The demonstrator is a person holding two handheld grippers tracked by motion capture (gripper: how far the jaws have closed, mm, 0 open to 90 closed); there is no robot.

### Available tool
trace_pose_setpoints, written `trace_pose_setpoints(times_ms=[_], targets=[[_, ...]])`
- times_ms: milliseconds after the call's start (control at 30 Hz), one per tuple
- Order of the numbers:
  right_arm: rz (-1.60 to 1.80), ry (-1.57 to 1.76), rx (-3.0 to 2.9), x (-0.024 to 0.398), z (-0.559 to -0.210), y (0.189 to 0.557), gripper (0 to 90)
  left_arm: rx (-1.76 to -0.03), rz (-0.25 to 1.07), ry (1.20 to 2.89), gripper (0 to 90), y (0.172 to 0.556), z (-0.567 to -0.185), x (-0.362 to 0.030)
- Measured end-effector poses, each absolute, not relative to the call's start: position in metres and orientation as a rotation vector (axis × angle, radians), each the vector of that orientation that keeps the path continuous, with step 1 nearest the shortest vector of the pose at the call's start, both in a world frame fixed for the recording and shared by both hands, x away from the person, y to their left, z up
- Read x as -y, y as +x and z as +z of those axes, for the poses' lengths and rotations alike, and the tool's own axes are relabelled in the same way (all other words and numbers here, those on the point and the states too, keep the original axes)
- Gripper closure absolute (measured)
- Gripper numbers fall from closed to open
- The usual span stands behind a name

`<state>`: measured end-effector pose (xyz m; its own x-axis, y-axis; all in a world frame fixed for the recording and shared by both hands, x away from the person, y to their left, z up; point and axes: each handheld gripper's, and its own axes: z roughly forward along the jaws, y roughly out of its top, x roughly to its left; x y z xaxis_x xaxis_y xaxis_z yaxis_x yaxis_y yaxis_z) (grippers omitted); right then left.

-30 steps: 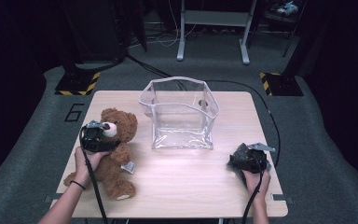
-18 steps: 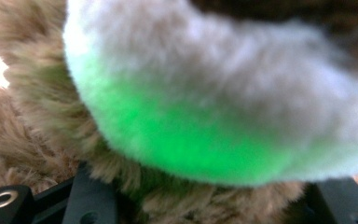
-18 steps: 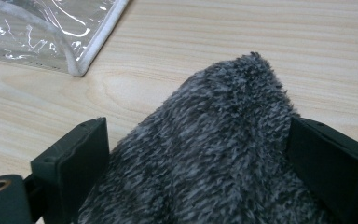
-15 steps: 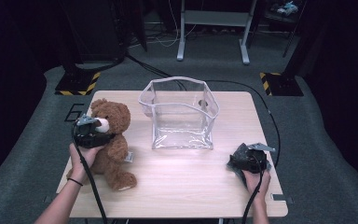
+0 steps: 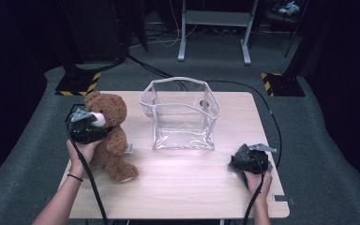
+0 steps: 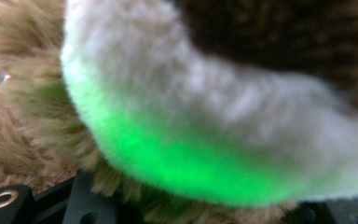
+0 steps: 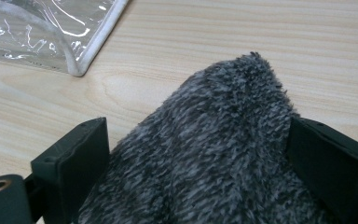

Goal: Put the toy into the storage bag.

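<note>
A brown teddy bear (image 5: 111, 143) with a white snout (image 6: 214, 107) sits half raised at the table's left side. My left gripper (image 5: 93, 125) is at the bear's face, shut on its snout, and fur presses close to the camera in the left gripper view. At the table's right front my right gripper (image 5: 244, 161) is shut on a dark grey fuzzy plush thing (image 7: 205, 140), whose pile spans from one black jaw to the other. A clear plastic bag (image 5: 180, 112) with white edging stands open in the middle of the table.
The wooden table (image 5: 178, 187) has bare room in front between the two hands. A corner of the clear bag (image 7: 37, 32) lies just ahead and left of the right gripper. Cables trail from both grippers. Dark floor and stands surround the table.
My left gripper has risen and moved a little left and away, drawing the bear's head up with it so the bear sits more upright. The right hand has kept still.
</note>
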<state>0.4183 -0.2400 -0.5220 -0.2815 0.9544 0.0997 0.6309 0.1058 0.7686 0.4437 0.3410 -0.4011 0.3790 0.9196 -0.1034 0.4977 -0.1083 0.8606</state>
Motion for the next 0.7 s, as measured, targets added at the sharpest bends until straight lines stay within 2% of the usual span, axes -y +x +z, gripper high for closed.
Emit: trace_pose_setpoints(times_ms=[700], targets=[[1.020, 1.562, -1.956, 0.238, -0.522, 0.418, 6.2, -1.218, 0.648, 1.730, 46.4, 0.462, -0.375, -0.338]])
